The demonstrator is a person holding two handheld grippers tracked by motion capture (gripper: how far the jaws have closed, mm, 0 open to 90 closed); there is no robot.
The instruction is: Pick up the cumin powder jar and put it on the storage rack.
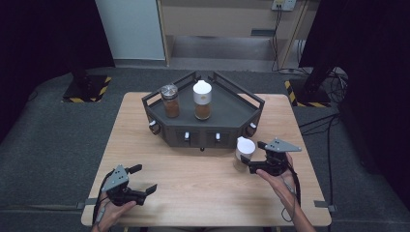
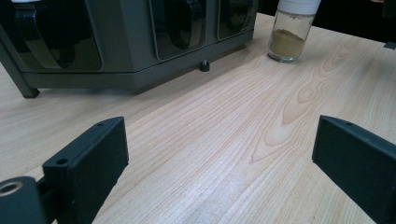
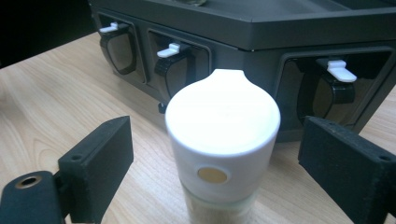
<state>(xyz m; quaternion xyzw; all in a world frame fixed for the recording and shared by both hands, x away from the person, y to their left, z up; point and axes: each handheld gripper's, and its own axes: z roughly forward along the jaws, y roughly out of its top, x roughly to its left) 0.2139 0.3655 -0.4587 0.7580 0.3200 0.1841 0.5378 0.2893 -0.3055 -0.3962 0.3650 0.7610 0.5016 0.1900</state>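
Black jaws of the right gripper (image 3: pixel 215 158) are standing apart around the white-capped spice jar (image 3: pixel 222 149), its base cut off; gaps are showing on both sides. Farther left, the left gripper (image 1: pixel 142 181) is gaping, holding nothing, before the grey rack (image 1: pixel 232 118).

Clear glass jar (image 3: pixel 219 205) w/ smooth matt white plastic cap (image 3: pixel 223 126) betw. right gripper's (image 3: pixel 215 154) matt black jaws (pale wood table (image 2: pixel 261 140) underneath).
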